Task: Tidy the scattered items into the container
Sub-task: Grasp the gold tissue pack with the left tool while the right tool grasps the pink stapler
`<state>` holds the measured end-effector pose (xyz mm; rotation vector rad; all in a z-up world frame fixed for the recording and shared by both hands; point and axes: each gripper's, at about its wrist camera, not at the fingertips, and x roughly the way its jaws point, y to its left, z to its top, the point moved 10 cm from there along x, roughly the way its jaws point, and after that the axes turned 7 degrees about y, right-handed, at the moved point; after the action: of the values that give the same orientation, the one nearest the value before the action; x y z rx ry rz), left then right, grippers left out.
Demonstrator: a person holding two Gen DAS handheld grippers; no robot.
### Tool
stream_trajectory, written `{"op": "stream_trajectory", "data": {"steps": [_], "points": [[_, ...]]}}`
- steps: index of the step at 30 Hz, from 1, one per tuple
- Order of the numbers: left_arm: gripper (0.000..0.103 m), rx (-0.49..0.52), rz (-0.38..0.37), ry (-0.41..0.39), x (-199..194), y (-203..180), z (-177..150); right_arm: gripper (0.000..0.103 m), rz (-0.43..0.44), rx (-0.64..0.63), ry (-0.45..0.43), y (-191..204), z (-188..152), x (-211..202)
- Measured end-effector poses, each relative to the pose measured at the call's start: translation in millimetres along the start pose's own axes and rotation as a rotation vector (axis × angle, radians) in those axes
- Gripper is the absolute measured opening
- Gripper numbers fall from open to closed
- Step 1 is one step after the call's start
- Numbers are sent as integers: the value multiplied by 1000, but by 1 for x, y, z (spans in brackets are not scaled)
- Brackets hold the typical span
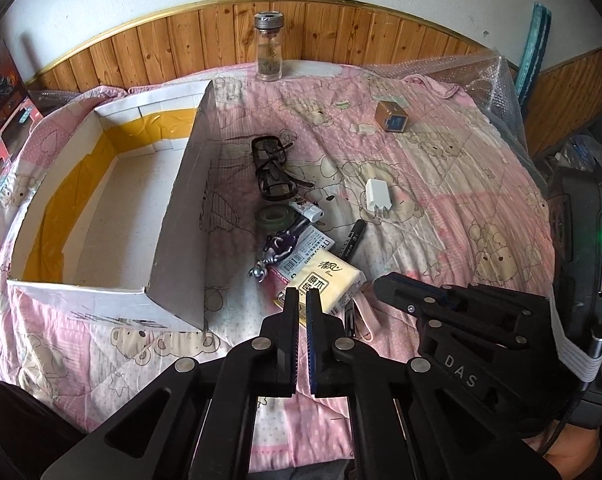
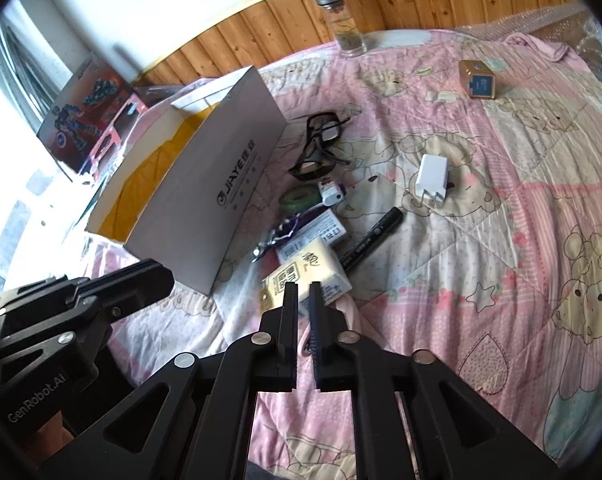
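An open white cardboard box [image 1: 181,208] with yellow tape inside stands at the left on a pink bear quilt. Right of it lie black glasses [image 1: 271,168], a green tape roll [image 1: 275,216], a purple keychain figure [image 1: 277,250], a yellow tissue pack [image 1: 329,280], a black marker [image 1: 351,238] and a white charger [image 1: 377,196]. My left gripper [image 1: 302,300] hovers shut and empty over the near end of the tissue pack. The right gripper [image 2: 303,292] hangs shut and empty above the same tissue pack [image 2: 305,272], beside the box [image 2: 229,176].
A glass bottle [image 1: 268,50] stands at the far edge by the wood panelling. A small gold box [image 1: 393,116] sits far right. A pink strap [image 1: 365,316] lies under the tissue pack. Bubble wrap [image 1: 493,80] borders the far right, and a toy carton [image 2: 85,112] stands behind the box.
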<state>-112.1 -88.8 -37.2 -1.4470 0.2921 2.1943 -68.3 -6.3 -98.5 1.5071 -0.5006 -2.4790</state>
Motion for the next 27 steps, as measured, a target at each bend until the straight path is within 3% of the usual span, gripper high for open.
{"op": "stream_trajectory", "data": {"steps": [1, 3, 13, 17, 23, 27], "points": [[11, 0, -7, 8, 3, -1, 0, 13, -7, 6, 1, -2, 1, 1], [29, -5, -18, 20, 8, -1, 0, 42, -25, 47, -10, -8, 4, 3], [41, -49, -69, 77, 35, 0, -1, 43, 2, 151, 25, -34, 9, 20], [50, -80, -108, 107, 50, -2, 0, 43, 3, 181, 36, -45, 10, 27], [51, -121, -160, 140, 80, -10, 8, 43, -18, 231, 48, -69, 17, 37], [51, -130, -117, 179, 105, -1, 6, 43, 7, 229, 58, -74, 23, 47]]}}
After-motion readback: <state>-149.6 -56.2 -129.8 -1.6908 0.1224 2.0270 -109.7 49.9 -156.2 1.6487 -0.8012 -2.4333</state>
